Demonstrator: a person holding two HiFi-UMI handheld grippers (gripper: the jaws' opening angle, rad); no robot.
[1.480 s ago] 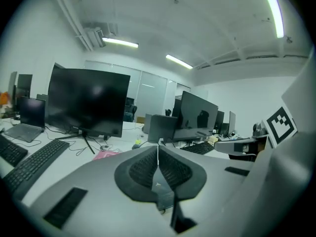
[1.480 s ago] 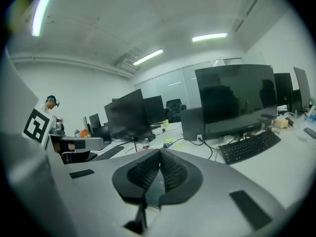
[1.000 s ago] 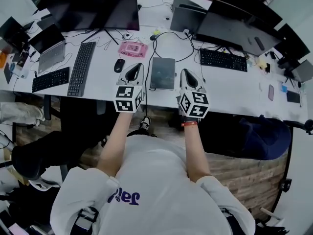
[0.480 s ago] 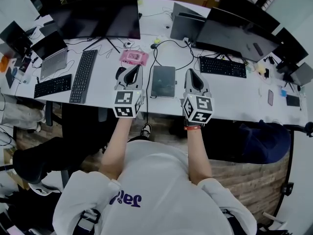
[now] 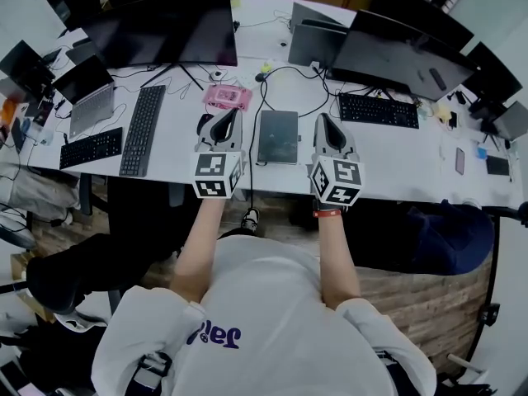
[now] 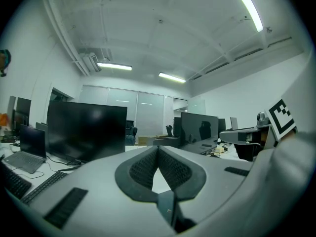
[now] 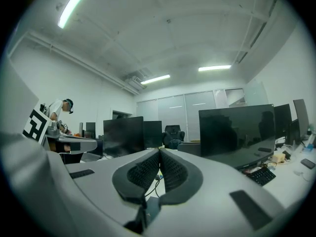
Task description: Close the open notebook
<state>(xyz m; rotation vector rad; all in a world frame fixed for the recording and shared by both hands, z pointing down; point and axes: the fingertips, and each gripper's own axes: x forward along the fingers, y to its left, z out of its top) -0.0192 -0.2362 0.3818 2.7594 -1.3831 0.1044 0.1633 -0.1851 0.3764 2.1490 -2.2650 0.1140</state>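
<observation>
The long white office desk [image 5: 396,159] carries black monitors [image 5: 165,27] and black keyboards [image 5: 139,130]. The dark grey rectangular notebook [image 5: 277,137] lies flat near the front edge (cover apparently shut). The left gripper [image 5: 228,114] hovers at its 9 o'clock and the right gripper [image 5: 324,120] at its 3 o'clock. Both have their jaws pressed together, holding nothing.

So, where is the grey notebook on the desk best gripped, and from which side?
Probably its right long edge, from the right: the notebook lies flat, apparently closed, a cable runs along its left edge, and the shut right gripper is beside that free edge.
</observation>
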